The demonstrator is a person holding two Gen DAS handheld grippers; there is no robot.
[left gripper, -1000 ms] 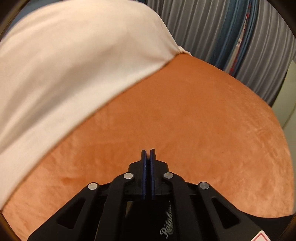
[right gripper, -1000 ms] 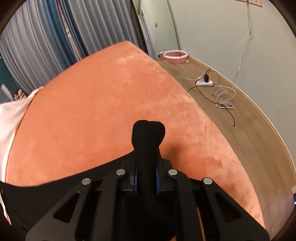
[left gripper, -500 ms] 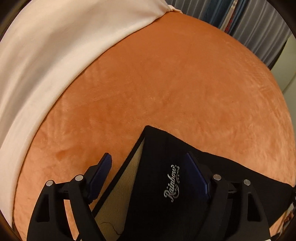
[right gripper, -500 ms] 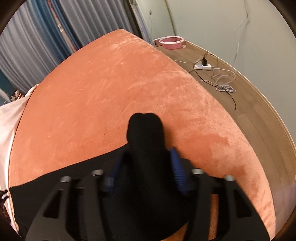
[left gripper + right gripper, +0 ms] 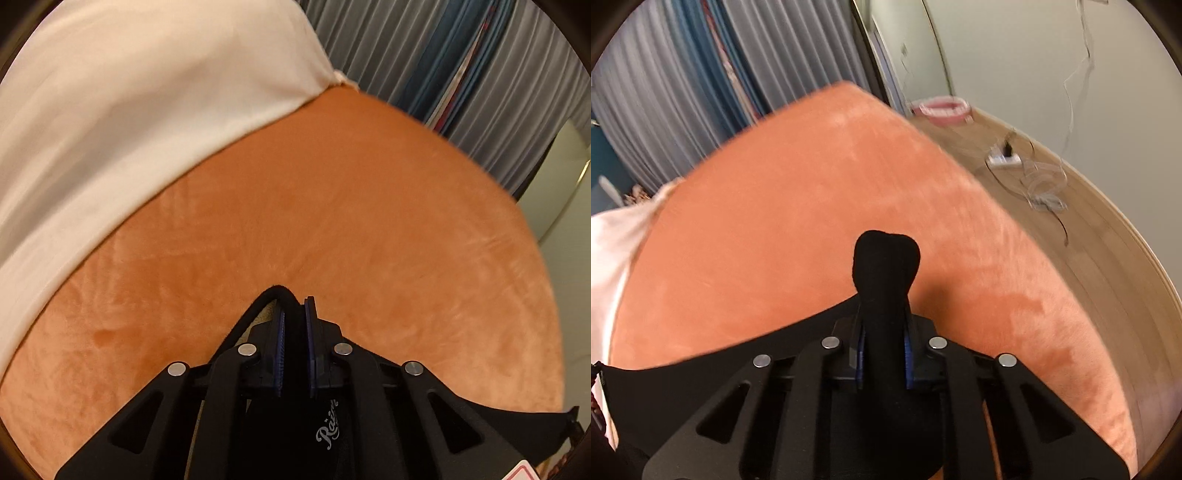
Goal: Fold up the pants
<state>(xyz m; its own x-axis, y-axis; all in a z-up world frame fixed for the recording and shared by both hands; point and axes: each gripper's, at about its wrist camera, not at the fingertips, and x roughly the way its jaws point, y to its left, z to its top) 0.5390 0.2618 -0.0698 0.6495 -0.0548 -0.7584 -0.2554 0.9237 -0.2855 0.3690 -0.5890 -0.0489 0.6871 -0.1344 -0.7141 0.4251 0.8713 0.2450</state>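
Observation:
The black pants (image 5: 273,297) lie on an orange velvet surface (image 5: 332,206). My left gripper (image 5: 294,314) is shut on a corner of the pants; a white script logo (image 5: 327,428) shows below the fingers. In the right wrist view my right gripper (image 5: 882,325) is shut on a bunched black fold of the pants (image 5: 884,258) that sticks up past the fingertips. The black edge (image 5: 720,354) stretches away to the left between the two grippers.
A white cloth (image 5: 129,110) covers the surface's far left. Grey and blue curtains (image 5: 461,62) hang behind. To the right, a wooden floor (image 5: 1089,229) holds a power strip with cables (image 5: 1004,158) and a pink bowl (image 5: 942,109).
Both grippers opened half a second ago and have shut again on the pants. The left one now holds a corner of the fabric; both views have tilted back up.

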